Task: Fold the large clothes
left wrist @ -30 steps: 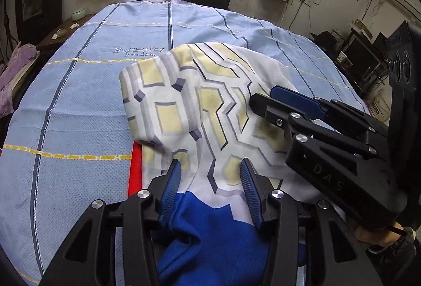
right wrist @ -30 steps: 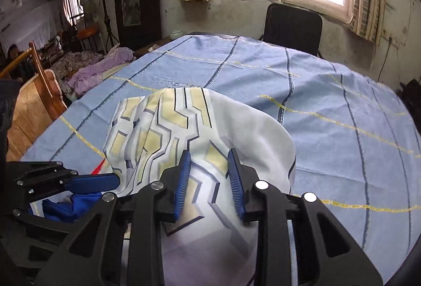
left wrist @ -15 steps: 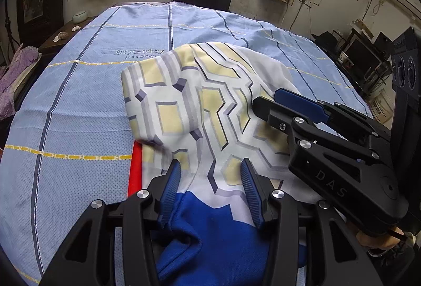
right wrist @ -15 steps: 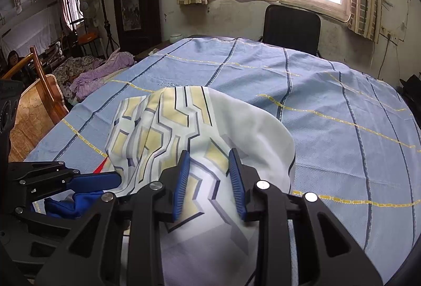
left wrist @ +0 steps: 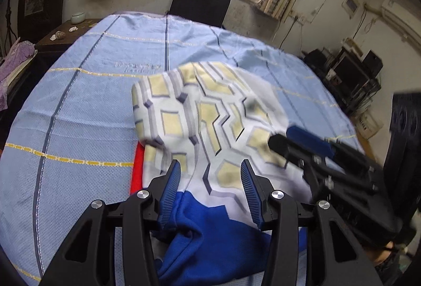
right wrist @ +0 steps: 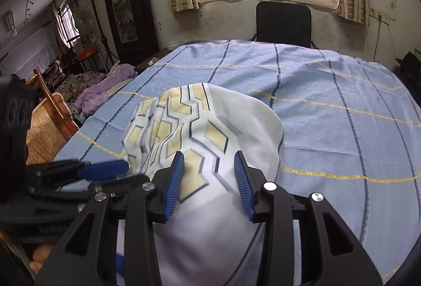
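Note:
A garment [left wrist: 210,112] with a white, yellow and grey geometric print, a blue part and a red edge lies bunched on the blue checked tablecloth [left wrist: 79,114]. My left gripper [left wrist: 210,167] is open, its jaws standing on either side of the cloth where the print meets the blue part. My right gripper [right wrist: 208,159] is open over the white printed part [right wrist: 210,128]. Each gripper shows in the other's view, the right one [left wrist: 310,146] to the right and the left one [right wrist: 105,170] to the left.
A black chair [right wrist: 284,22] stands at the table's far edge under the window. A wooden chair [right wrist: 50,107] and purple clothes [right wrist: 102,85] are off the table's left side. Shelves with equipment [left wrist: 350,78] stand to the right.
Both grippers have opened wider and drawn back slightly; the right gripper's jaws have spread apart off the printed cloth. The garment has stayed in place.

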Available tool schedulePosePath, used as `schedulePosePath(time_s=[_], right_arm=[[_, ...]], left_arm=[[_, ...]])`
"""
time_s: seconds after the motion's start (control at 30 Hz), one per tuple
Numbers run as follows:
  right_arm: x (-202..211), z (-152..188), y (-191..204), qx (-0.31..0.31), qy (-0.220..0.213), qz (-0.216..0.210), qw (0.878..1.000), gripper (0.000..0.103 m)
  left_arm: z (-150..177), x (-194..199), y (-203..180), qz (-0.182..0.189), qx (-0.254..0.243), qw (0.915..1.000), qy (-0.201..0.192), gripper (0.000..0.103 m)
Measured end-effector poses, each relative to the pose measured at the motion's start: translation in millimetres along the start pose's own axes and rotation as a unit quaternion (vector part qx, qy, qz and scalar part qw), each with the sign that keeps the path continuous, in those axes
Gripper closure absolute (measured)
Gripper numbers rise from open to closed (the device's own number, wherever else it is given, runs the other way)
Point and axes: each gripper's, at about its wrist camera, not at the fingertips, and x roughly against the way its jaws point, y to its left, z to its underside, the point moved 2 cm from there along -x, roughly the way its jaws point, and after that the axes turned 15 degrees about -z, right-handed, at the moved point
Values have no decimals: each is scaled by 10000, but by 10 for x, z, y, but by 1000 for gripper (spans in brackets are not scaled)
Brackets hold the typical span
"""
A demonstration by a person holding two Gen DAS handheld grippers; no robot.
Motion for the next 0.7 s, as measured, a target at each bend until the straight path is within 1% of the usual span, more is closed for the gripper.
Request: schedulePosePath(time_s=[0.07, 0.2, 0.27, 0.33, 0.37, 0.4, 0.43, 0.47, 0.57, 0.63, 0.7], right_arm=[[95, 56, 67, 87, -26, -43, 10000, 64], [185, 134, 127, 86, -11, -110, 9999, 64], [208, 178, 139, 66, 30, -164, 9998, 64], [150, 272, 109, 20, 179, -192, 9997, 63], [122, 317, 103, 73, 189, -175, 9996, 63], [103, 348, 105, 170, 185, -185, 9995, 61], [85, 361, 99, 180, 218, -249, 9993, 59], [77, 361, 64, 78, 215, -331, 9992, 58], [84, 351, -4, -143, 229, -617, 9977, 55], [111, 357, -31, -244, 205, -723, 9969, 54], [124, 382, -15, -153, 180, -745, 9969, 53]], left_arm=[[-23, 51, 37, 27, 82, 9999, -80, 55], [-37, 43, 38, 20, 96, 9999, -39, 55], [-28, -8, -15, -54, -12, 10000, 24, 55], [37, -145, -129, -154, -267, 9992, 256, 55], [86, -211, -180, -274, -422, 9983, 307, 54], [127, -260, -224, -475, -576, 9970, 223, 53], [139, -271, -241, -616, -658, 9959, 104, 48], [136, -273, -241, -654, -669, 9956, 70, 46], [114, -290, -202, -550, -489, 9971, 193, 47], [122, -278, -210, -596, -514, 9968, 150, 46], [131, -239, -217, -614, -539, 9966, 56, 47]])
